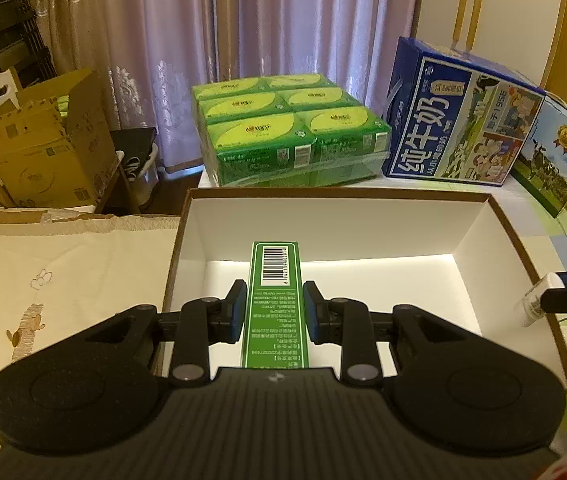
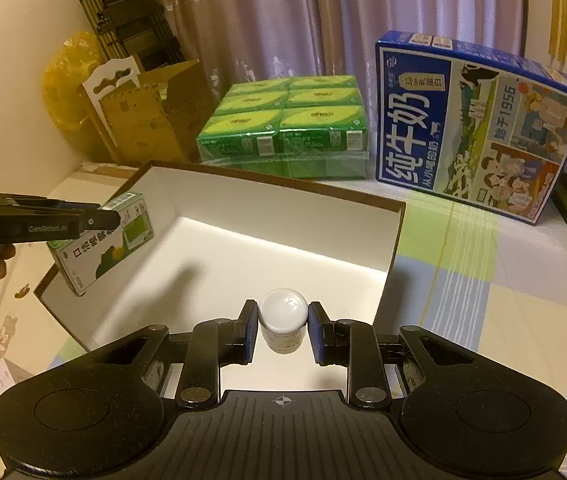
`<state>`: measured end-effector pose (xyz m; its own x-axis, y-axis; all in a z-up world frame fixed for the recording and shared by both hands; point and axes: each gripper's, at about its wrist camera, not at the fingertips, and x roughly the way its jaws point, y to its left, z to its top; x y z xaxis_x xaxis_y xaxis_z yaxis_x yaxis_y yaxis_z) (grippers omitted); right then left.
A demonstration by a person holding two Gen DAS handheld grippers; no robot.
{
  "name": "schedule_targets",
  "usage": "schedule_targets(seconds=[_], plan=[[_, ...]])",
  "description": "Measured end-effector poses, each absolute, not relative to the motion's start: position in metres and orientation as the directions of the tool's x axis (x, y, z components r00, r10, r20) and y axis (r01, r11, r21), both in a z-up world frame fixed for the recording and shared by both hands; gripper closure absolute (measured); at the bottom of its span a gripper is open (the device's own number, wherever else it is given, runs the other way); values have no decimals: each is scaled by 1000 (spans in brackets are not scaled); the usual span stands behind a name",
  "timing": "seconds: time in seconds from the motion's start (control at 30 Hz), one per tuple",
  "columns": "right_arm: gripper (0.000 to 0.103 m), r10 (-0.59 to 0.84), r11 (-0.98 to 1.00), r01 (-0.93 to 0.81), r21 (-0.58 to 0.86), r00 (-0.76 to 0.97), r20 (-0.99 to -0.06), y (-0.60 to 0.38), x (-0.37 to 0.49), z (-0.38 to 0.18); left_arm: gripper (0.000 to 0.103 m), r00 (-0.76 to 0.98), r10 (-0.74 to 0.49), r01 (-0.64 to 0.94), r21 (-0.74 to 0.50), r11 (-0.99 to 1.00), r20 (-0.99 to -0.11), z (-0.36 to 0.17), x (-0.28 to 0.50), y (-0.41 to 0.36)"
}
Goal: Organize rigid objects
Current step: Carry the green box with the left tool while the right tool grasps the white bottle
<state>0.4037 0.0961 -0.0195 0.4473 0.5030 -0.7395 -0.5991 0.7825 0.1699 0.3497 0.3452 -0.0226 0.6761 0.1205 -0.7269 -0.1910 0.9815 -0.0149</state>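
We are pinching a green carton in the left hand-held gripper over the white box; our right hand-held gripper is clamping a white bottle.

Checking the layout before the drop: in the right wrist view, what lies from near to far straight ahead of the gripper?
right gripper shut on the white bottle → open white-lined box → shrink-wrapped green cartons → curtain.

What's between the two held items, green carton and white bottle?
Nothing: only bare white floor of the open box separates green carton and white bottle, per right wrist view.
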Motion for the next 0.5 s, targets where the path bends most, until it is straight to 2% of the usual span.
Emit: schedule_targets(seconds=[0.13, 0.17, 0.27, 0.5], plan=[[80, 494, 787, -595, 164, 446, -746, 97, 406, -22, 77, 668, 118, -191, -16, 981, -734, -35, 356, 349], [80, 492, 787, -595, 163, 446, -747, 97, 406, -23, 71, 665, 124, -192, -8, 981, -736, -37, 357, 349], [80, 490, 787, -596, 160, 445, -750, 98, 407, -24, 63, 654, 132, -188, 9, 982, -745, -40, 357, 349], [80, 478, 793, -591, 144, 458, -749, 101, 406, -26, 62, 645, 126, -189, 3, 982, -753, -39, 354, 351]])
